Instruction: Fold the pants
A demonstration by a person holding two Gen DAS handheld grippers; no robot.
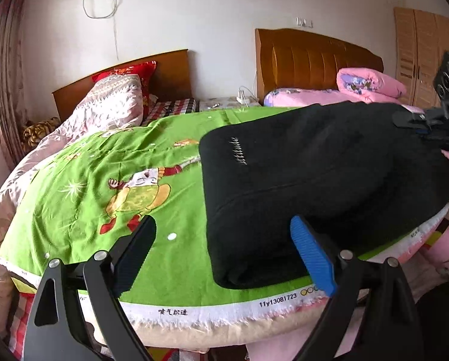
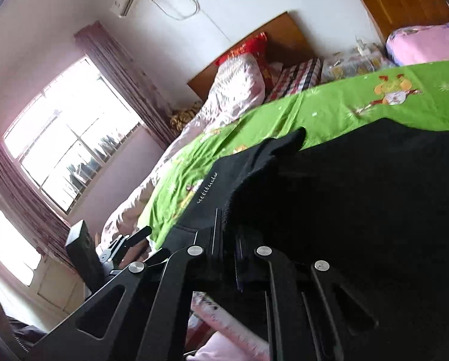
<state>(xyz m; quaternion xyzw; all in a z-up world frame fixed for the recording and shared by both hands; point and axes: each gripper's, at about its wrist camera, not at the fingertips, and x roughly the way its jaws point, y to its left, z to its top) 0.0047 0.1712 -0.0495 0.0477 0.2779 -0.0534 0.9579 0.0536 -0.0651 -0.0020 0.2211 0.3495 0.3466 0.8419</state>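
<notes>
Black pants (image 2: 360, 210) hide the right hand-held gripper (image 2: 229, 240) fingertips.

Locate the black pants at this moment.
The black pants lie folded on the green cartoon sheet, right of centre in the left wrist view, near the bed's front edge.

Daylight pours in from the window (image 2: 65, 147), which is blown out to pure white, with a pinkish haze on the wall around it. Away from the window the black pants (image 2: 360, 198) lose all detail. Both fisheye views bend hard and darken at the corners; the right wrist view is slightly soft.
</notes>
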